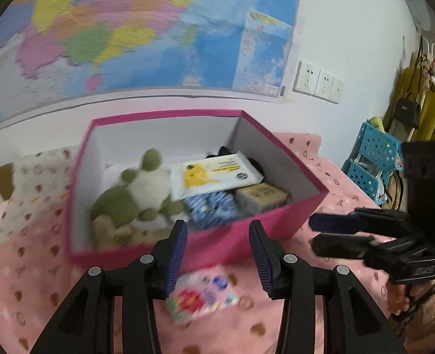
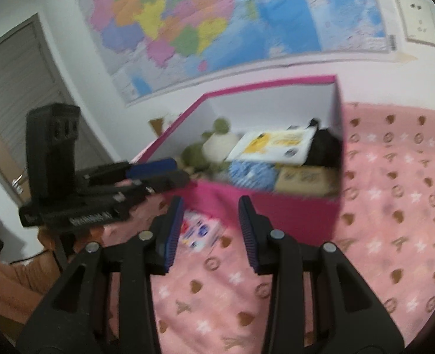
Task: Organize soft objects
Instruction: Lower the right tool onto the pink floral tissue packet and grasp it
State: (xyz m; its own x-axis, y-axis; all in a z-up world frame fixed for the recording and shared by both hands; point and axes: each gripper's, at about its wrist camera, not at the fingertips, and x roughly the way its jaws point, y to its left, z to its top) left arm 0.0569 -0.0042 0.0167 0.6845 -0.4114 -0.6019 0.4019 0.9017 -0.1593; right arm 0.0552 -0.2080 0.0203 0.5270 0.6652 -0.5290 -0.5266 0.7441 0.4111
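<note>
A pink box [image 1: 217,247] [image 2: 276,215] with white inner walls stands open on the pink blanket [image 1: 40,280]. In it lie a green and cream plush toy [image 1: 135,194] [image 2: 199,150], a white and yellow wipes pack [image 1: 214,174] [image 2: 273,144], a blue patterned soft item [image 1: 211,209] [image 2: 250,174], a beige packet [image 1: 261,197] and something black [image 2: 320,147]. A small colourful packet [image 1: 199,295] [image 2: 198,230] lies on the blanket before the box. My left gripper [image 1: 217,230] [image 2: 170,171] hovers open over that packet, empty. My right gripper [image 2: 211,206] [image 1: 314,233] is open and empty, at the box's front right corner.
A large map covers the wall behind the box, with wall sockets [image 1: 317,82] beside it. Blue perforated baskets [image 1: 373,153] and a rack with a yellow garment and black bag [image 1: 406,109] stand at the right. A grey door [image 2: 17,88] is at the left. A person's sleeve [image 2: 11,280] shows.
</note>
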